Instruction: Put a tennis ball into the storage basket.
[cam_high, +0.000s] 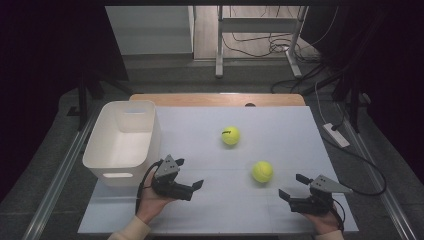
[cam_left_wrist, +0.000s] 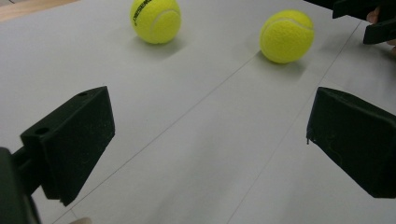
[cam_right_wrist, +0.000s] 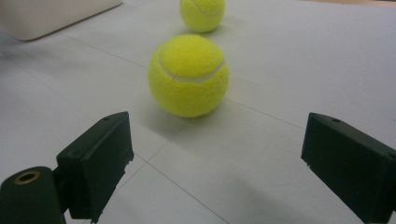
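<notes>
Both tongs gape wide and hold nothing: left tongs (cam_high: 189, 178) near the bin (cam_high: 123, 141), right tongs (cam_high: 293, 186) just right of the nearer ball (cam_high: 262, 171); the farther ball (cam_high: 230, 135) lies mid-surface.

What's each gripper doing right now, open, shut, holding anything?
Left gripper: open, holding nothing, low over the white table.
Right gripper: open, holding nothing, aimed at the nearer tennis ball.

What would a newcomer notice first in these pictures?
Two yellow tennis balls on the pale table: the near ball lies just ahead of the open right gripper, the far ball nearer the middle. A white bin stands at the left edge, beside the open left gripper.
</notes>
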